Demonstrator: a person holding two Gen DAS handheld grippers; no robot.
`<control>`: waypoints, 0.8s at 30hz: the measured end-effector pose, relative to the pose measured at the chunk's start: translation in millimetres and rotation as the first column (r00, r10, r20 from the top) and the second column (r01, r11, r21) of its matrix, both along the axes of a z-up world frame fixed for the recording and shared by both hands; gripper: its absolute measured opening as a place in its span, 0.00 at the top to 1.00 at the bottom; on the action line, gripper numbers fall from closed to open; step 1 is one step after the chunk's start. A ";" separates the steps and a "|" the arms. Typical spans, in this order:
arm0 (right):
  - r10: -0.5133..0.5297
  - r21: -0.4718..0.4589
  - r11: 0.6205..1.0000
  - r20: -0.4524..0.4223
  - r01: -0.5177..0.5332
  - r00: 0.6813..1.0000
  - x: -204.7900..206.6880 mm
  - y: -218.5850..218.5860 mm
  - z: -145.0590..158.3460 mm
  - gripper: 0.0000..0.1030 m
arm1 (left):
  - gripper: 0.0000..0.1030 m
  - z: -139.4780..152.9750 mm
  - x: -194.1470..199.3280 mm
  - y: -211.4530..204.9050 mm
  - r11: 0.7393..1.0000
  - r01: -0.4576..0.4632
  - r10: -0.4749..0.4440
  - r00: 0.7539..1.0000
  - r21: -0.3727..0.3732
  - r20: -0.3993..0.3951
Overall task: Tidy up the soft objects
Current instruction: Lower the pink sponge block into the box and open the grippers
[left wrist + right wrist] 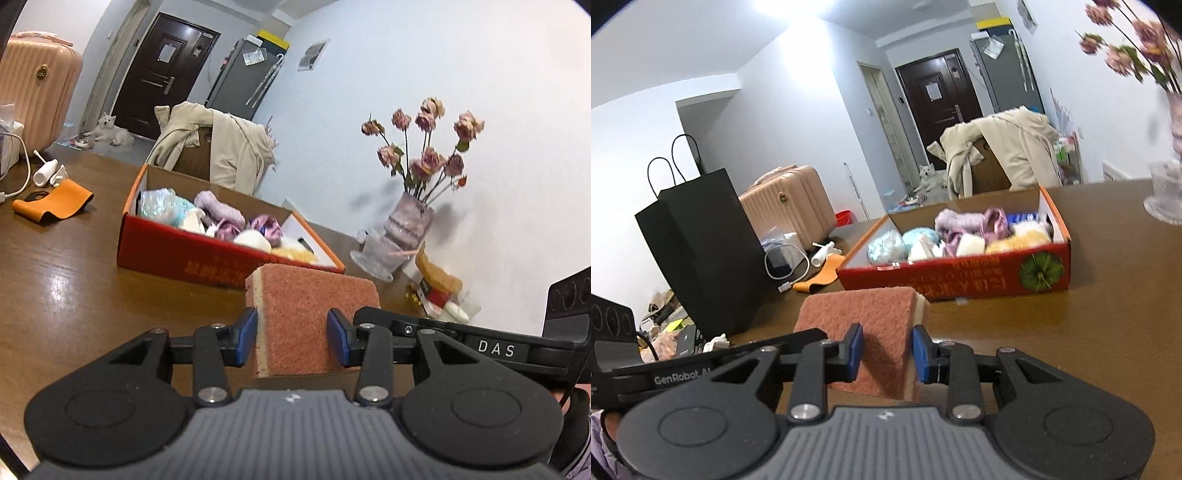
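- "DAS" in white letters is on a black bar (496, 349) of the other gripper, just right of the sponge (310, 317).
- "GenRobot.AI" in pale letters is on a black bar (681, 378) of the other gripper, left of the sponge (871, 332).
- The red box (207, 254) behind the sponge has big yellow writing on its front side (960, 284), but it is upside down and too blurry to read.

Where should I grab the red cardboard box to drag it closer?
Pinch the top rim of the near long wall of the red box, coming straight down from above so the grip straddles it. That wall is thin, upright and faces you, and the open top leaves its edge exposed.
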State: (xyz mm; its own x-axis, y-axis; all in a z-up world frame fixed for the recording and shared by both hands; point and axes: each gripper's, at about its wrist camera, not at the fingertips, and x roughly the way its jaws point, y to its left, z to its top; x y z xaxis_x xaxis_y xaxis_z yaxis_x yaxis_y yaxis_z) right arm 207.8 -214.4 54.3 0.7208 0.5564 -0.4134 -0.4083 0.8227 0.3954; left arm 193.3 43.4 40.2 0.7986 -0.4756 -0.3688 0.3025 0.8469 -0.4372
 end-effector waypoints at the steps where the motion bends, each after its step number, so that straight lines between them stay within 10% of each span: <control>1: 0.001 -0.003 1.000 0.004 -0.001 1.000 4.5 0.5 1.6 0.73 | 0.59 1.6 6.7 1.1 1.000 -0.001 0.001 1.000 -0.005 0.002; 13: -0.024 -0.017 1.000 0.052 0.025 0.998 186.8 0.6 35.6 0.73 | 0.61 45.9 196.0 -11.6 0.993 -0.021 0.015 0.998 0.114 0.058; 24: -0.013 -0.143 0.990 -0.086 0.000 0.996 338.3 22.3 -25.9 0.73 | 0.63 -11.5 345.9 -35.1 0.966 -0.030 0.071 0.986 0.255 -0.151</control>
State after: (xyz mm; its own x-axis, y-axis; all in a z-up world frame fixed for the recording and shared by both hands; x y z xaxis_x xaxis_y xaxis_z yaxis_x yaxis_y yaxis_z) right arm 546.1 -192.1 28.4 0.6820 0.4827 -0.5494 -0.3722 0.8758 0.3074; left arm 539.2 8.3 28.7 0.7415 -0.3121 -0.5939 0.2010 0.9479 -0.2472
